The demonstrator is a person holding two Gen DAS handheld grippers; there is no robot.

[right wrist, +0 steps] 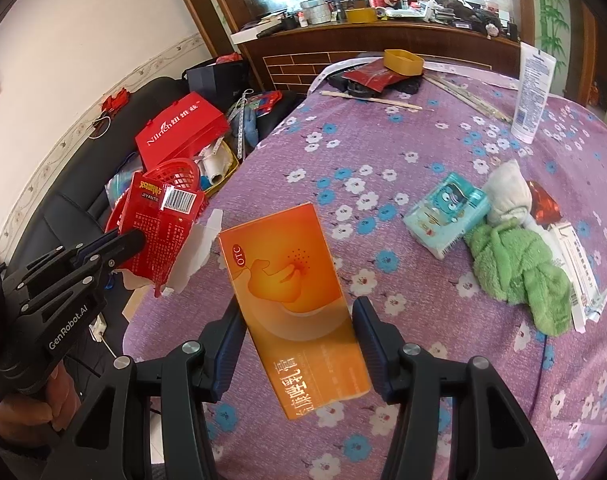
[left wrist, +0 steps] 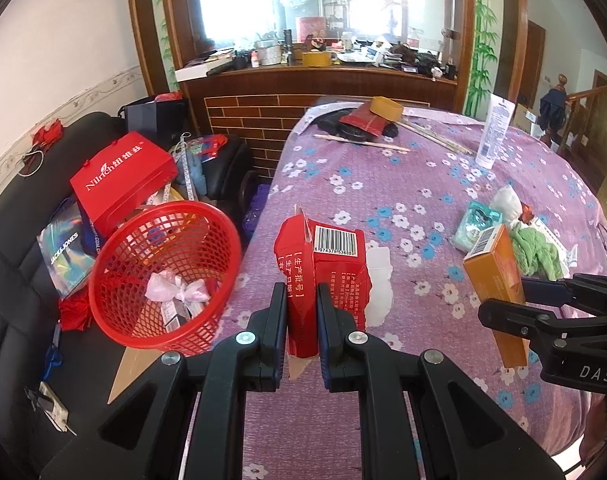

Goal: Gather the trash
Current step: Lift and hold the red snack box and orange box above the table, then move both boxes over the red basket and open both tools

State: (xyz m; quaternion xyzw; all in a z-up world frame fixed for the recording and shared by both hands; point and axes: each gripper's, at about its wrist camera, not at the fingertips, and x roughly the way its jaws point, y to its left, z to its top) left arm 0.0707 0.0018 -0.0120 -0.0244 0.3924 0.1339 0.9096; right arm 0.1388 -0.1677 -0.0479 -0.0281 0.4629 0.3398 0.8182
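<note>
My left gripper (left wrist: 301,292) is shut on a flattened red carton (left wrist: 323,264) with a barcode, held upright above the left edge of the table; a torn white flap hangs from it. Just left of it, a red mesh basket (left wrist: 163,276) sits on the black sofa with crumpled wrappers inside. My right gripper (right wrist: 298,312) is shut on an orange medicine box (right wrist: 295,300), held tilted above the purple flowered tablecloth (right wrist: 403,132). The right wrist view shows the left gripper (right wrist: 131,240) with the red carton (right wrist: 159,232) in front of the basket (right wrist: 175,172).
On the table's right side lie a teal tissue pack (right wrist: 447,216), a green cloth (right wrist: 519,272) and papers. A white tube (right wrist: 531,92) stands further back, near chopsticks and a red pouch (right wrist: 367,76). A red gift box (left wrist: 123,176) and bags crowd the sofa.
</note>
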